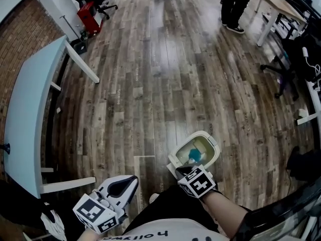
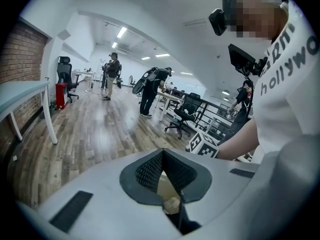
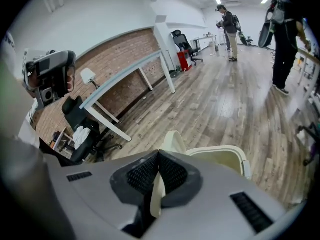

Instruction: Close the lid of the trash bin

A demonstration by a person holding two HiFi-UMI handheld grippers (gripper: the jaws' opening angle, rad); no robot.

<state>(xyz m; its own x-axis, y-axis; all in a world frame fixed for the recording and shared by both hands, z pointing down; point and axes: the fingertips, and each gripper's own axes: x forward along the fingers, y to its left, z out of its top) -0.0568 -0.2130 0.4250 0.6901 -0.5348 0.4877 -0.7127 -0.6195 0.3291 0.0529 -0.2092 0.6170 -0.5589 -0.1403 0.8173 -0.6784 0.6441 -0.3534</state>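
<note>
Closest to the head camera, the left gripper (image 1: pixel 131 181) hangs low beside the person's body, its fingers closed together on nothing and well apart from the work. Just beyond, the right gripper (image 3: pixel 157 156) has its fingers clamped on the thin cream edge of the lid (image 3: pixel 175 140), which stands upright at the near-left side of the trash bin (image 3: pixel 235 156). The bin sits open on the wooden floor (image 1: pixel 150 84) right in front of the person.

That lid looks like light, stiff plastic on a hinge, so it should swing down with little force. The free edge, away from the hinge, is probably the best place to hold it. The bin itself seems light enough to slide or tip if pushed hard.

Only the head view looks into the bin, where something blue (image 1: pixel 193 156) lies. Only the right gripper view shows the lid edge pinched between the fingers. Farther off stand a pale tabletop (image 1: pixel 30 104) and people (image 1: pixel 235 4).
</note>
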